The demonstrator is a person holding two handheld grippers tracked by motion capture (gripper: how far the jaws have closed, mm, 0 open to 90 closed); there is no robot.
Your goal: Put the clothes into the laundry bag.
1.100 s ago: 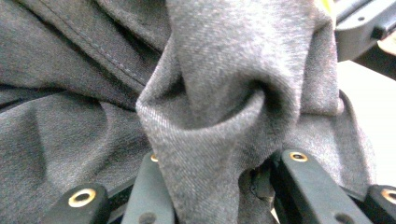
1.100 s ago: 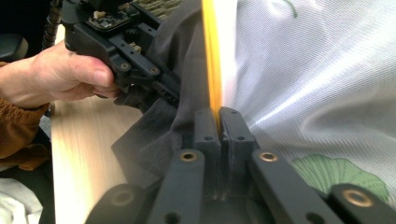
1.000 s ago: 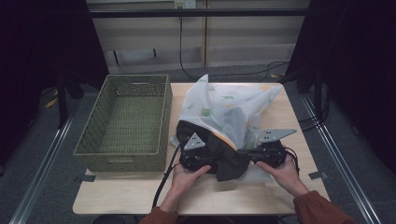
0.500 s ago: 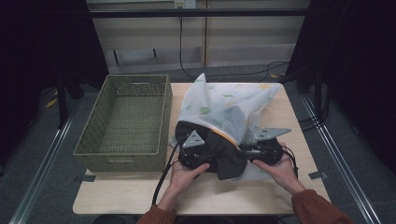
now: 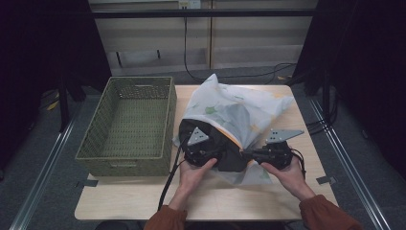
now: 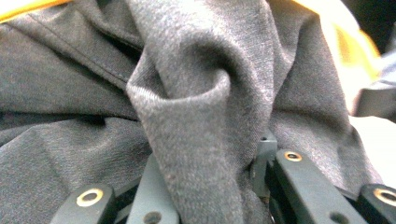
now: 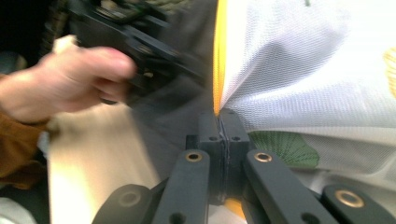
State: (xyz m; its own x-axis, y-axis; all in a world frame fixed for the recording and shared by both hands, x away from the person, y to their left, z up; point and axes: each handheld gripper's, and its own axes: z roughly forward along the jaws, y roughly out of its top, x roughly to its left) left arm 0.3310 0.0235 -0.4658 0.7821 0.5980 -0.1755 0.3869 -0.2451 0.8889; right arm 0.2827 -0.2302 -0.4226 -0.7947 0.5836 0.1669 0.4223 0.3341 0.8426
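Note:
A white mesh bag (image 5: 239,108) with leaf prints and an orange rim lies on the table, its mouth facing the person. A dark grey garment (image 5: 233,160) sits in that mouth. My left gripper (image 5: 218,155) is shut on a fold of the garment (image 6: 187,93), and the cloth bulges up between its jaws (image 6: 208,182). From the right, my right gripper (image 5: 250,154) is shut on the bag's orange rim (image 7: 218,70), clamped flat between its jaws (image 7: 219,126). The bag's mesh (image 7: 303,70) spreads to the right there. The left gripper (image 7: 140,42) and its hand appear blurred beyond.
A green woven basket (image 5: 124,165) stands empty at the table's left, close beside the left gripper. Bare wooden tabletop (image 5: 143,201) runs along the near edge. A cable trails from the left gripper off the front edge. Dark floor and rails flank the table.
Both hands have edged slightly farther onto the table and the two grippers stand a little closer together. Both holds look unchanged.

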